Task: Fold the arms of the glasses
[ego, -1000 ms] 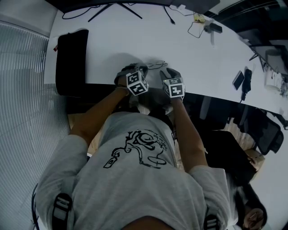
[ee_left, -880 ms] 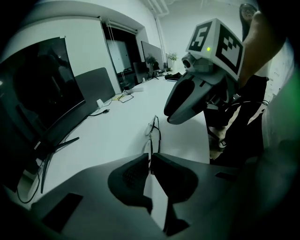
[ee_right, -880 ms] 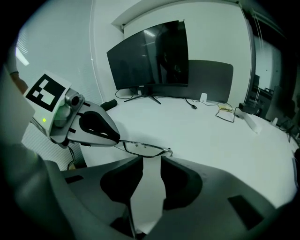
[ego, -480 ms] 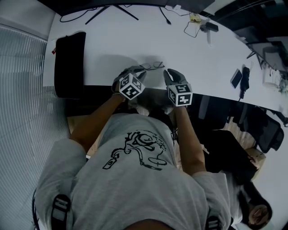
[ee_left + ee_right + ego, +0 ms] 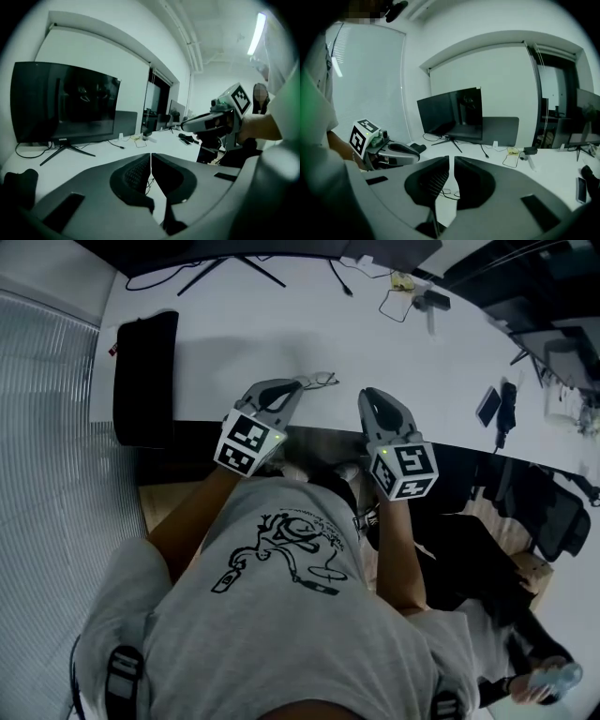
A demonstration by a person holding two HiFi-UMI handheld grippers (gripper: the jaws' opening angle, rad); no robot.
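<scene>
A thin-framed pair of glasses (image 5: pixel 320 380) lies on the white table (image 5: pixel 244 343) near its front edge, arms unfolded as far as I can tell. My left gripper (image 5: pixel 300 384) hangs in the air just left of and in front of them, jaws together and empty. My right gripper (image 5: pixel 367 393) hovers to their right; its jaws are closing, nearly together, with nothing between them. The glasses (image 5: pixel 448 192) show small on the table below the right gripper's jaws (image 5: pixel 451 159). The left gripper view looks past its jaws (image 5: pixel 150 157) to the right gripper (image 5: pixel 211 121).
A black pad (image 5: pixel 145 371) lies at the table's left end. A monitor (image 5: pixel 65 101) on a stand, cables (image 5: pixel 398 296) and a small box stand at the back. A phone (image 5: pixel 489 407) lies to the right. Dark office chairs (image 5: pixel 553 512) stand off the table's right.
Both grippers have risen from the table's front edge towards the camera and spread a little apart. The glasses stay on the table.
</scene>
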